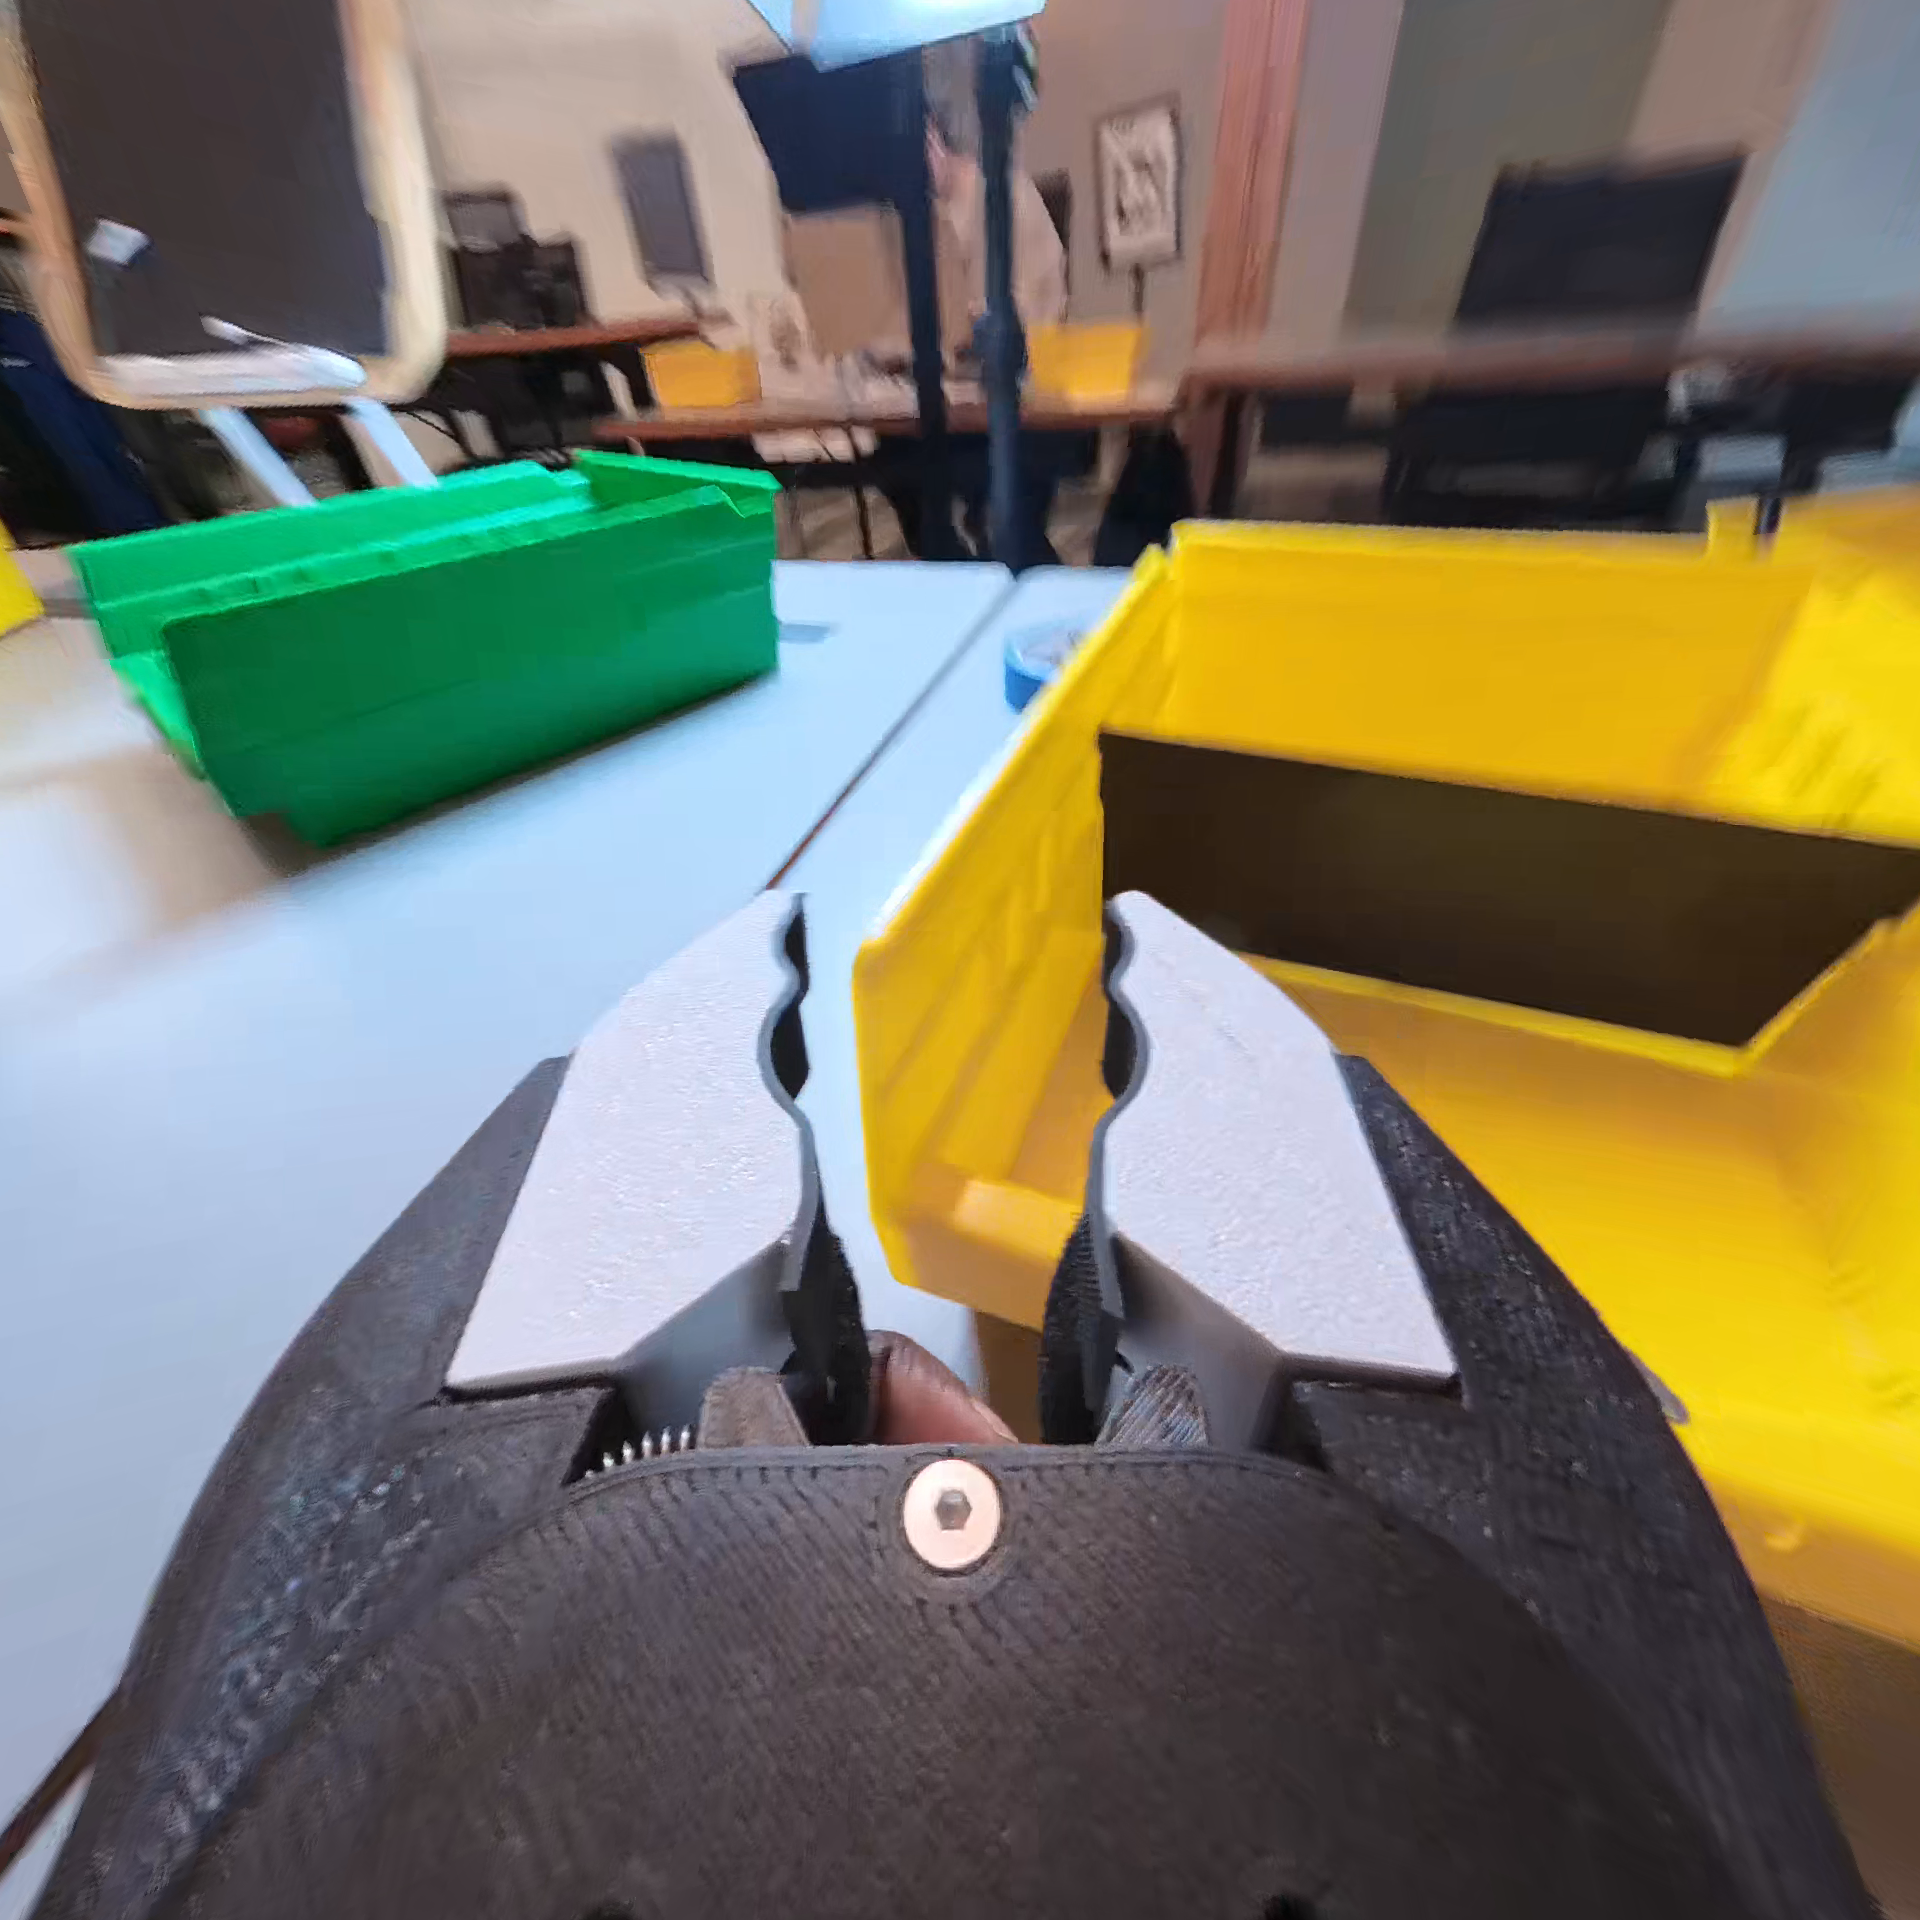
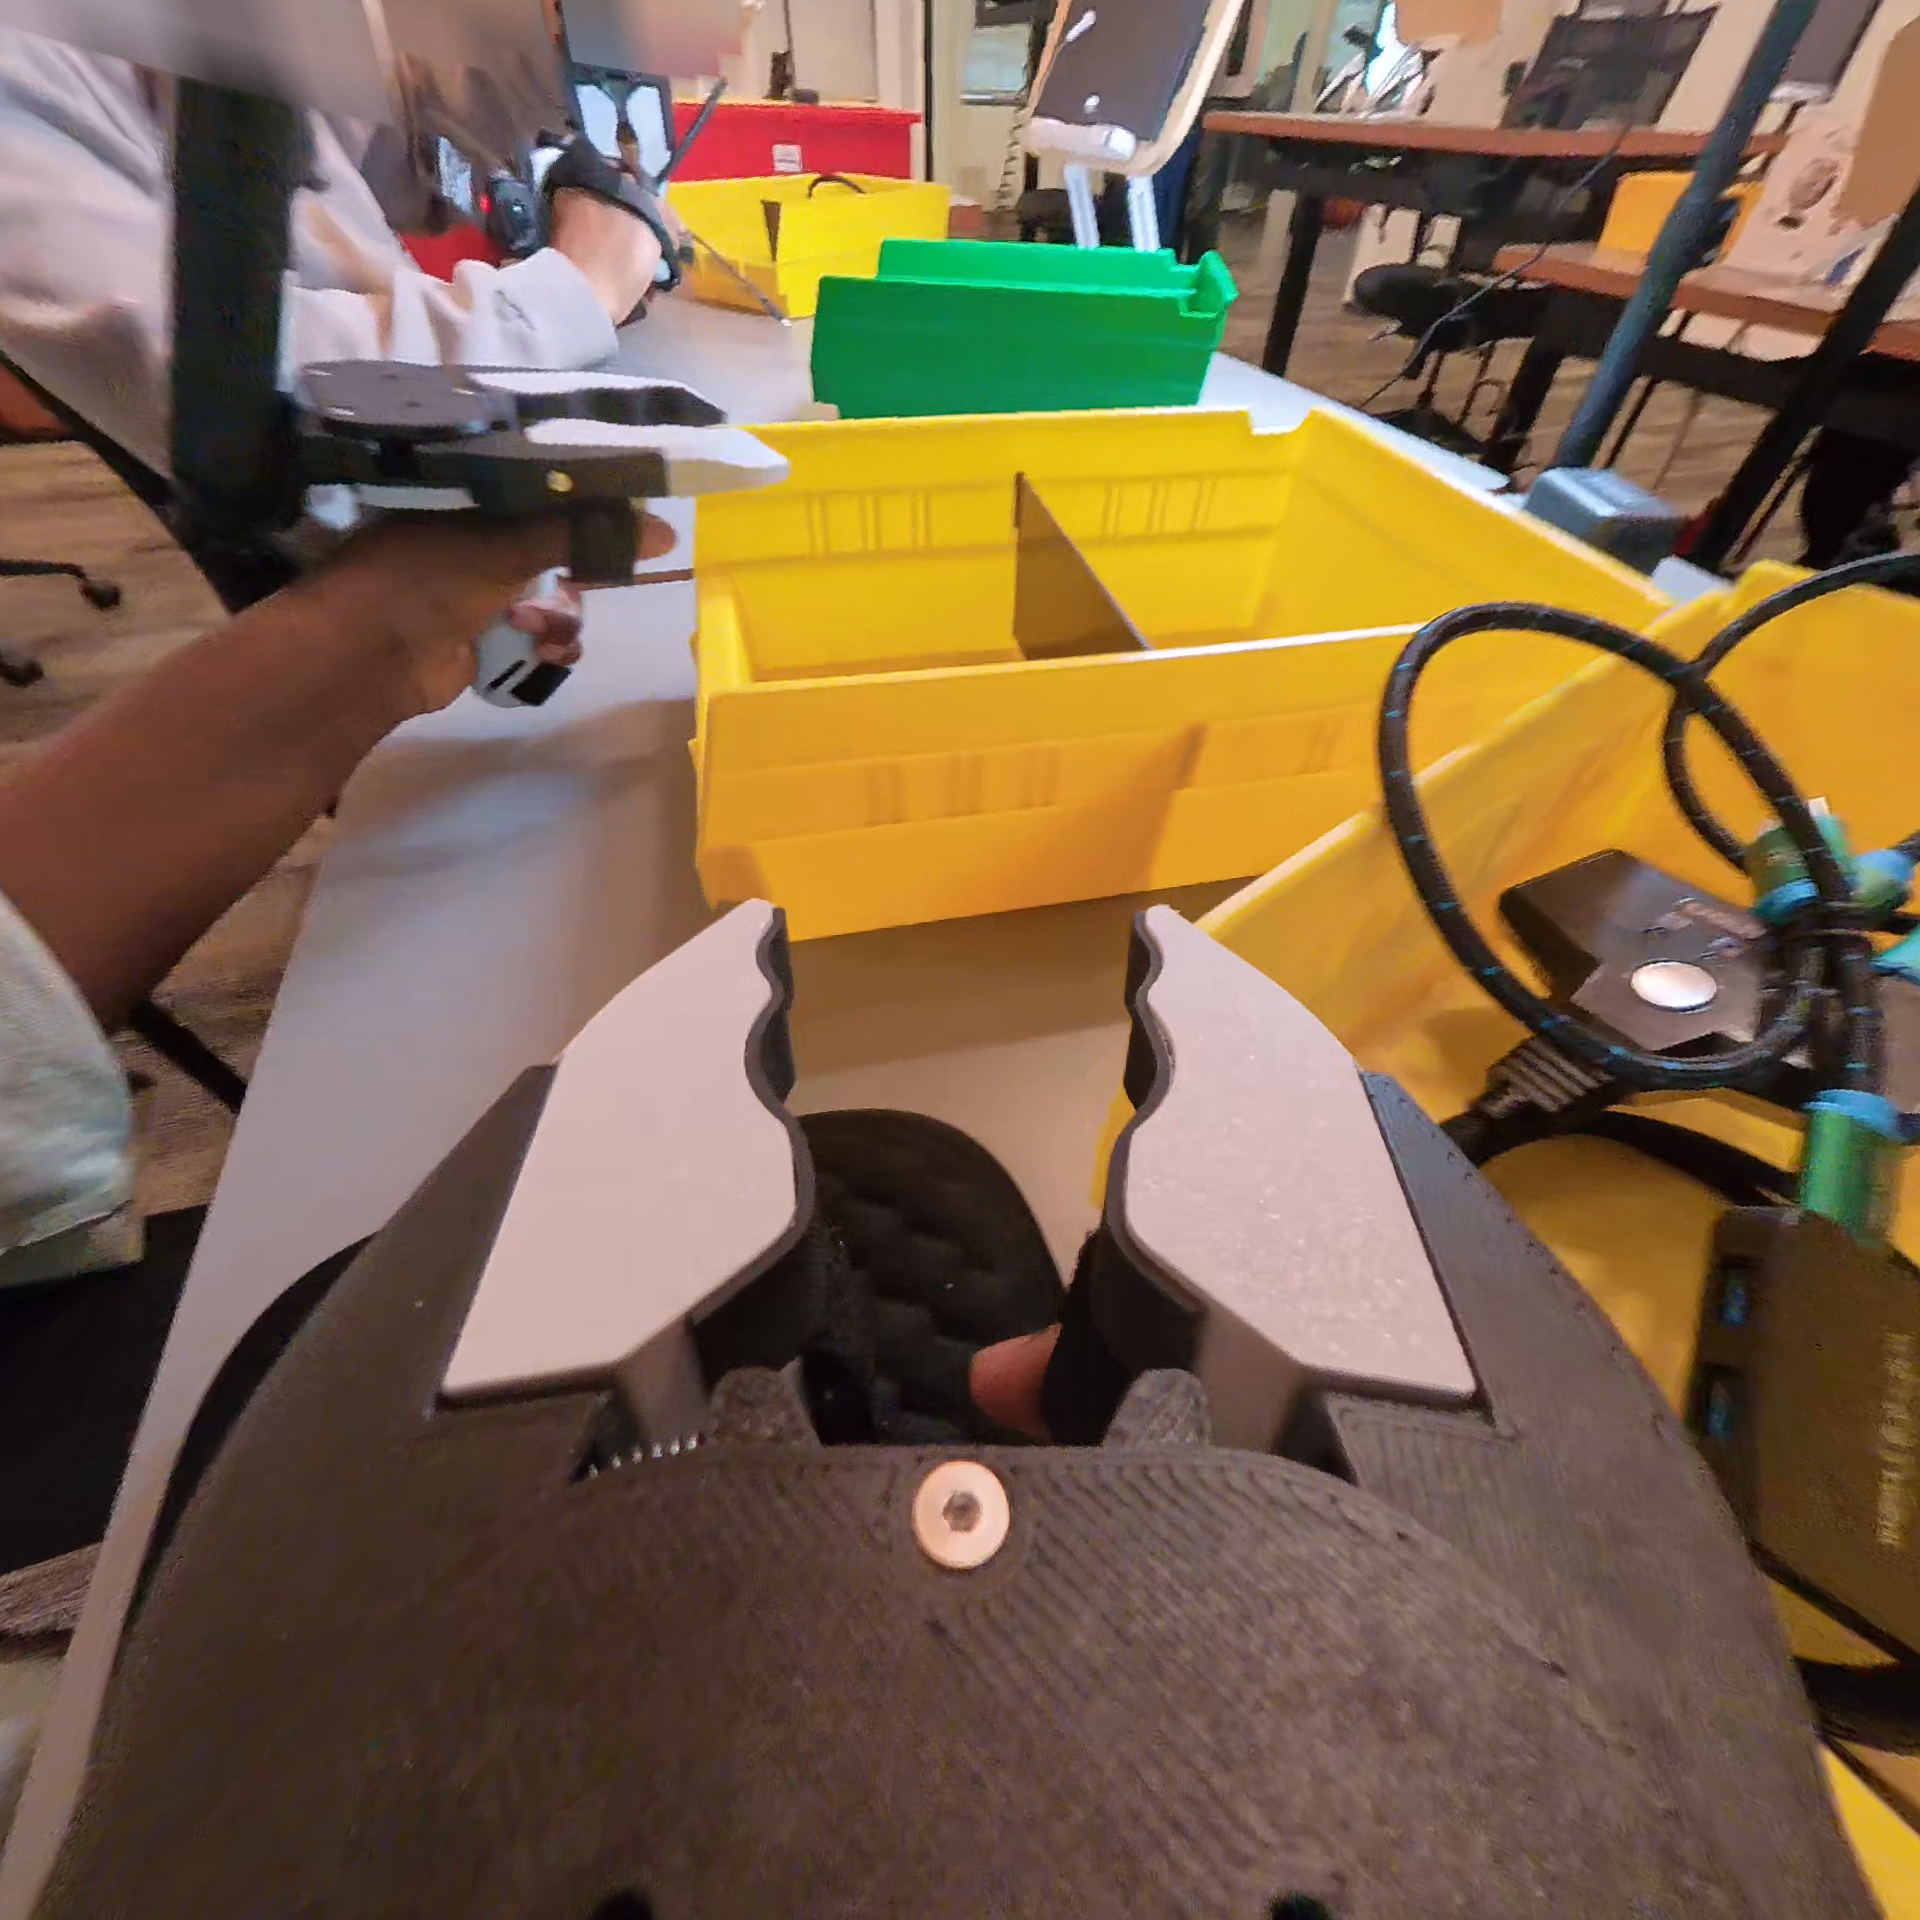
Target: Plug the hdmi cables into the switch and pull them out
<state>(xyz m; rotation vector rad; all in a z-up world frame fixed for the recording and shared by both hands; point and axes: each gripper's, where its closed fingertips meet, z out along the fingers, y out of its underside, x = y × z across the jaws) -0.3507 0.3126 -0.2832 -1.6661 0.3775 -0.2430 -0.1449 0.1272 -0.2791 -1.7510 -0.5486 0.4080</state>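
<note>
left wrist view showed the left gripper [image 1: 951, 945] with its two grey fingers [image 1: 665, 1143] spread apart and nothing between them, held over the pale table [image 1: 416, 987]. at 2 o'clock from the tips sat a yellow bin [image 1: 1455, 644] with a dark divider [image 1: 1455, 883] across it; the near corner of that bin lay in the gap between the fingers. at 10 o'clock a green bin [image 1: 457, 644] stood well apart on the same table. a roll of blue tape [image 1: 1034, 660] peeked out just beside the yellow bin's far left corner, at 12 o'clock.

right wrist view showed the right gripper [image 2: 956, 935] with its fingers [image 2: 1268, 1174] also spread wide and empty, above a bare strip of table. at 12 o'clock was the divided yellow bin [image 2: 987, 748], and the green bin [image 2: 1008, 343] beyond it. at 3 o'clock a second yellow bin [image 2: 1351, 935] held the task's things: a black switch [image 2: 1642, 961] with a round silver button, and looped black hdmi cables [image 2: 1455, 675] with blue flecks curling over and around it. whether any plug was seated in the switch could not be told. at 10 o'clock a hand [image 2: 447, 613] held the left gripper [image 2: 748, 442], level with the divided bin's far rim.
</note>
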